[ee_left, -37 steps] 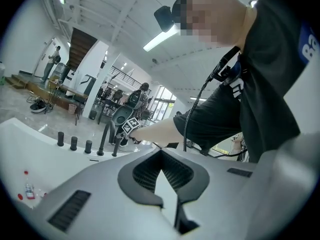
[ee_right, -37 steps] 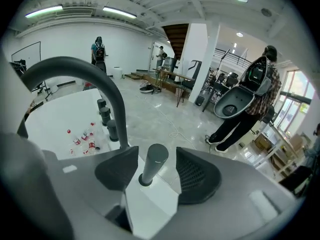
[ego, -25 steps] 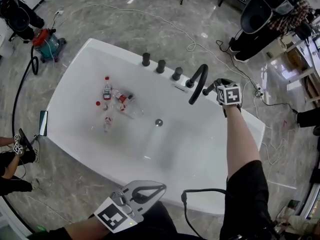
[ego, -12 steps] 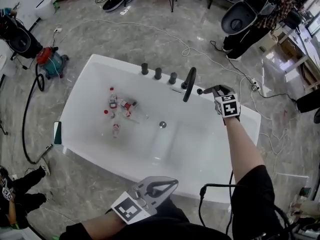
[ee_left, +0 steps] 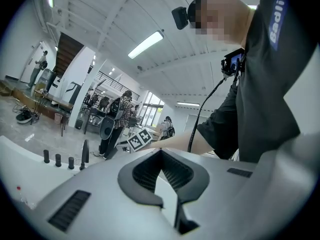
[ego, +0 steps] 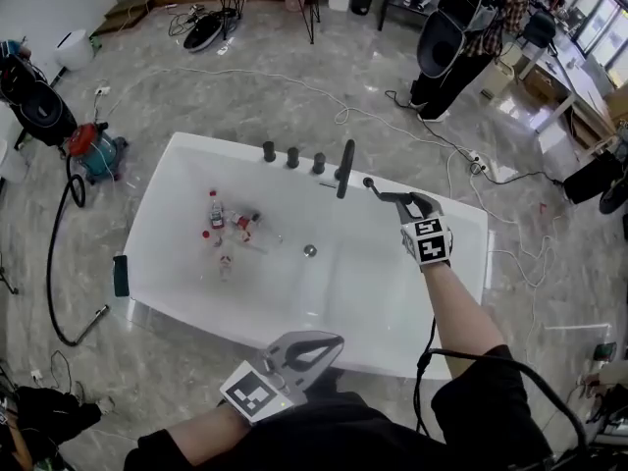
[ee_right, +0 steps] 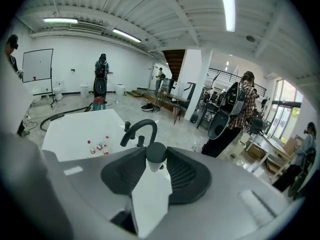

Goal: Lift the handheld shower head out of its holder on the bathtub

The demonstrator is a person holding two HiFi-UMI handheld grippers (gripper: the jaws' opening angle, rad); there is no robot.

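Two grippers: one in each of the person's hands, the left low at the near edge of the head view, the right reaching out over the tub.
Right gripper: stretched over the far right part of the bathtub, pointing far and left and tilted downward.
Right jaws: clamped on the handheld shower head; the ribbed pads press on either side of it just below its dark rounded end.
Handheld shower head: dark and slim, held in the right gripper just right of the faucet, near the tub's far rim; its holder cannot be made out.
Left gripper: held close to the person's body at the tub's near rim, pointing right and roughly level.
Left jaws: brought together, the tips meeting.
Faucet: a dark arched spout on the far rim, curving over the basin.
Three knobs: dark, in a row on the far rim, left of the faucet.
Several small bottles: red-capped, lying scattered on the tub floor towards the left.
Drain: round, in the middle of the tub floor, right of the bottles.
Vacuum cleaner: red and teal, on the grey floor well left of the tub, with a black hose.
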